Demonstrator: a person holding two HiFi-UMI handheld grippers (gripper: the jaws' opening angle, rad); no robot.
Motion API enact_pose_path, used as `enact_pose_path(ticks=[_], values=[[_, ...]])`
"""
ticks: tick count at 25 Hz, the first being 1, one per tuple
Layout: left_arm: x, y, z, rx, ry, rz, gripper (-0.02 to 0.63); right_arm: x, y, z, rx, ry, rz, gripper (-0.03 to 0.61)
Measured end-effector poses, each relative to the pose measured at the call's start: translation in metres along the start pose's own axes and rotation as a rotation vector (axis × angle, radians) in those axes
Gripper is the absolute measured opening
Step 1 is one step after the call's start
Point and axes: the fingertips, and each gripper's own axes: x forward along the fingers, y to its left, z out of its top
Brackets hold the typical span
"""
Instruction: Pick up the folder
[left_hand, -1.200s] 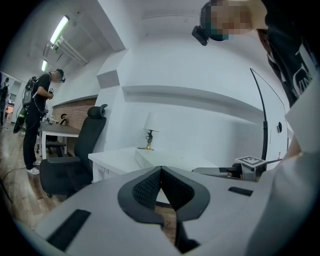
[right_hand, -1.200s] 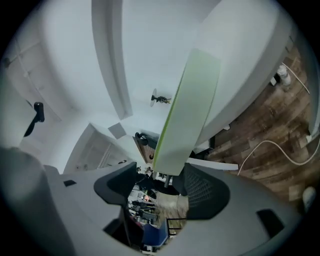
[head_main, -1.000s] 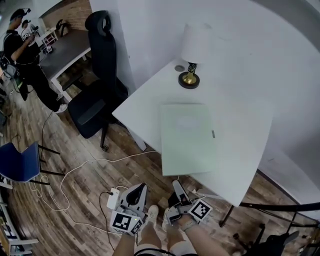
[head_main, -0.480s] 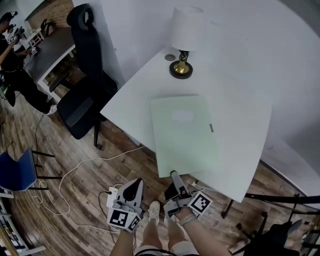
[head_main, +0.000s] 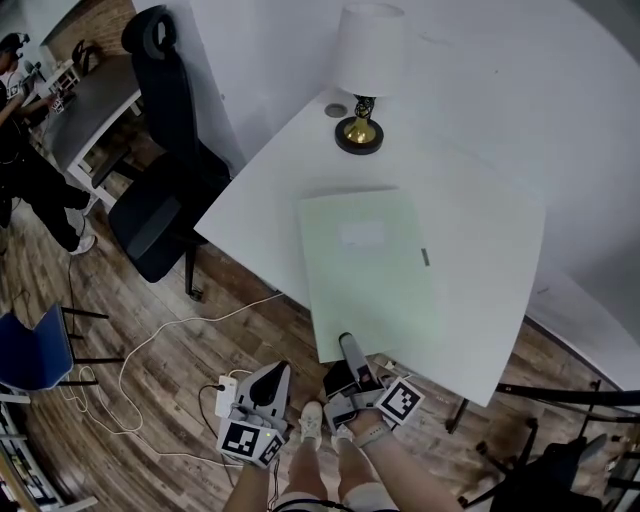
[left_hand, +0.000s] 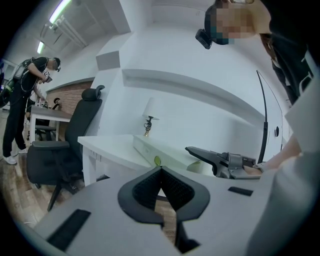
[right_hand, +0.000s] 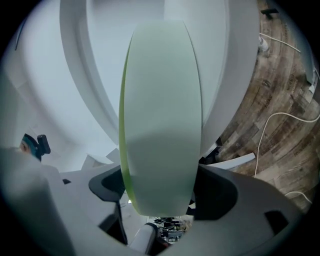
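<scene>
Green folder (head_main: 370, 265) is lying flat on the white table (head_main: 485, 250) in the head view, long axis running away from the person and near end overhanging. The right tool (head_main: 347, 345) is reaching level at that end, nearer than the left tool (head_main: 273, 372)

In the left gripper view, the left tool (left_hand: 160, 172) is staying pinched together, empty

In the right gripper view, the right tool (right_hand: 160, 187) has just been opening and is gaping wide around the folder's (right_hand: 160, 115) end, not yet pressing

Pale green folder (head_main: 370, 268), white table (head_main: 485, 250) (black chair (head_main: 160, 212))
</scene>
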Motion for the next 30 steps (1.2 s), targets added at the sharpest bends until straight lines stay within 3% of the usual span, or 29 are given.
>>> enact_pose_path(ticks=[13,20,30], values=[[0.006,-0.002,-0.01,-0.02,0.023,-0.024,0.014,0.011,-0.008,0.0,0.06,-0.04,0.018,0.36],[0.004,0.002,-0.015,-0.051,0.028,-0.011,0.014,0.011,-0.006,-0.001,0.021,-0.021,0.014,0.315],[0.002,0.007,-0.013,-0.061,0.016,-0.01,0.014,0.014,0.0,-0.003,0.01,-0.002,0.023,0.301]])
